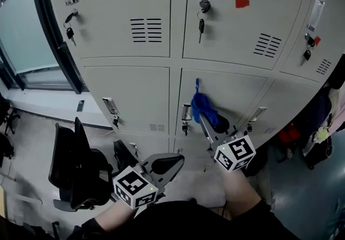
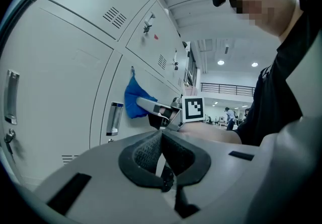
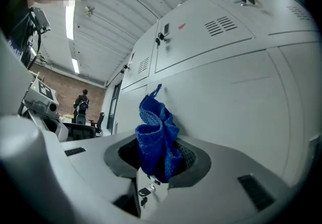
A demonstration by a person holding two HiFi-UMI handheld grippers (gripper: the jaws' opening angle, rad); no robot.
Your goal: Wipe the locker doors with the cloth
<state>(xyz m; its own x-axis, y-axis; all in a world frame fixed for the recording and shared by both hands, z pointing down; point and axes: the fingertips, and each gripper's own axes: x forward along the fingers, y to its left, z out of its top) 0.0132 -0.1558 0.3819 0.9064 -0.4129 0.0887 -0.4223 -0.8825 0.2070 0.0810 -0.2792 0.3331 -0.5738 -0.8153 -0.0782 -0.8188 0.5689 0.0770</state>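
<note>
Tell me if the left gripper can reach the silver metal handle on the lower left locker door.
Probably yes: the left gripper hangs empty short of the silver metal handle, nothing between; the right gripper and blue knitted cloth are at the next door.

Blue cloth (image 1: 204, 106), pale grey locker doors (image 1: 125, 96) (one red sticker (image 1: 242, 2)).

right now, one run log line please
right gripper: shut on blue cloth | cloth: against lower locker door | left gripper: shut, empty

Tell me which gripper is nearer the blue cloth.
Right. The right gripper is clamped on the blue cloth; the left gripper hangs lower in the head view, apart from it.
</note>
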